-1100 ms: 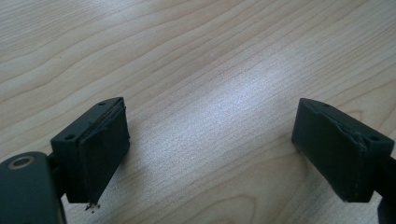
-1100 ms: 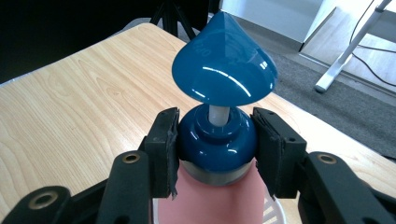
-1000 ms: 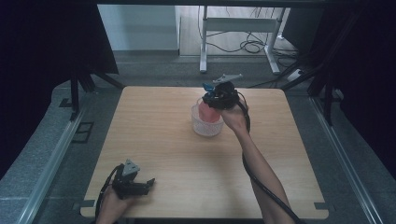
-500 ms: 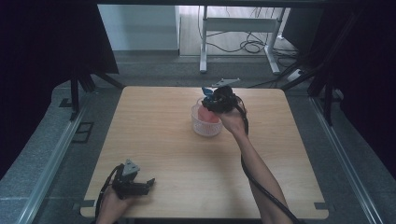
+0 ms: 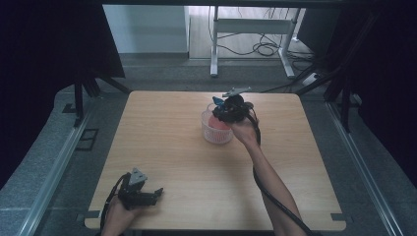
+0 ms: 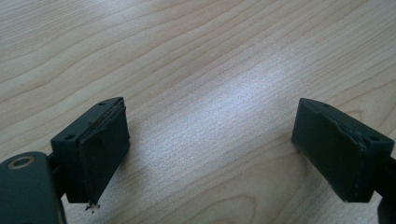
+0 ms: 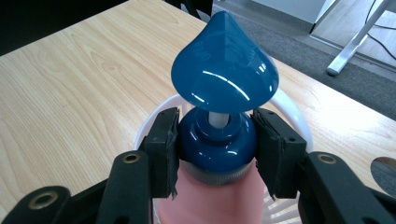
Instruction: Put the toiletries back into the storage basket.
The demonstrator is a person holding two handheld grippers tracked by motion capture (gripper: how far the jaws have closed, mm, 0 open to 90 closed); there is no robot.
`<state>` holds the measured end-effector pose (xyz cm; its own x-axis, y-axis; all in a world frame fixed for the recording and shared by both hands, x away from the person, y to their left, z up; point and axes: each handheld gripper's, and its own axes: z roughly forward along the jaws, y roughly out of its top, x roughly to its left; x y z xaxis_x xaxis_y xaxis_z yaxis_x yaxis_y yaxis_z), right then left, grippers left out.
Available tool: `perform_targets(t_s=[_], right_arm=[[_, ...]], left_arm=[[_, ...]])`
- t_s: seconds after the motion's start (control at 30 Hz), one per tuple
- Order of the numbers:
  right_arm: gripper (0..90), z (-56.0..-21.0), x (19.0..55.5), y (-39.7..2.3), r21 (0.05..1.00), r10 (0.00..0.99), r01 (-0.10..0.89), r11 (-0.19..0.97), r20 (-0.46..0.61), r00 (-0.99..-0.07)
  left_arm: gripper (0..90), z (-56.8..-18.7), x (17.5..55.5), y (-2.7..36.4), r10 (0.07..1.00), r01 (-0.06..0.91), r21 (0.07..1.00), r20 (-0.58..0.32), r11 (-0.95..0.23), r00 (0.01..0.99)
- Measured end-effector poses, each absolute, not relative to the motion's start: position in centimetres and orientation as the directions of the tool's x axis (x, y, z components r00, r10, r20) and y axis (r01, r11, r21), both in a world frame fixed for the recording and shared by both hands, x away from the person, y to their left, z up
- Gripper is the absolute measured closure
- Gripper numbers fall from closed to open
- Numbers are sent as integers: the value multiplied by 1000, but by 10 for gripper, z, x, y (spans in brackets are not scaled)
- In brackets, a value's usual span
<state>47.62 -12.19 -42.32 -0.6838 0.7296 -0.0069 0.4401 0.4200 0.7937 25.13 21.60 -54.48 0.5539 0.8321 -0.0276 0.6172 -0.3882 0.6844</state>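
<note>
A pump bottle (image 7: pixel 217 140) stands inside a basket (image 5: pixel 216 133) on the far half of the bench (image 5: pixel 172 147), right of centre, the right gripper (image 7: pixel 217 147) clamped round its collar (pump head above). The left gripper (image 5: pixel 140 192) rests at the near left corner, well apart.

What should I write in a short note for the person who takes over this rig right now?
Right gripper: shut on the blue cap of the pink pump bottle, held upright over the white basket.
Left gripper: open, empty, resting near the front left edge of the table.
Done: bottle gripped and brought to the basket.
Left: whether the bottle's base already rests in the basket is hidden; probably set it down and release.
</note>
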Motion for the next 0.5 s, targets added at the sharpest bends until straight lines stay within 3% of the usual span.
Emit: perform_targets(t_s=[0.5], right_arm=[[528,-436,477,-121,784,729,461,415,17,-684]], left_arm=[[106,-545,251,216,831,615,685,-26,-391,556]])
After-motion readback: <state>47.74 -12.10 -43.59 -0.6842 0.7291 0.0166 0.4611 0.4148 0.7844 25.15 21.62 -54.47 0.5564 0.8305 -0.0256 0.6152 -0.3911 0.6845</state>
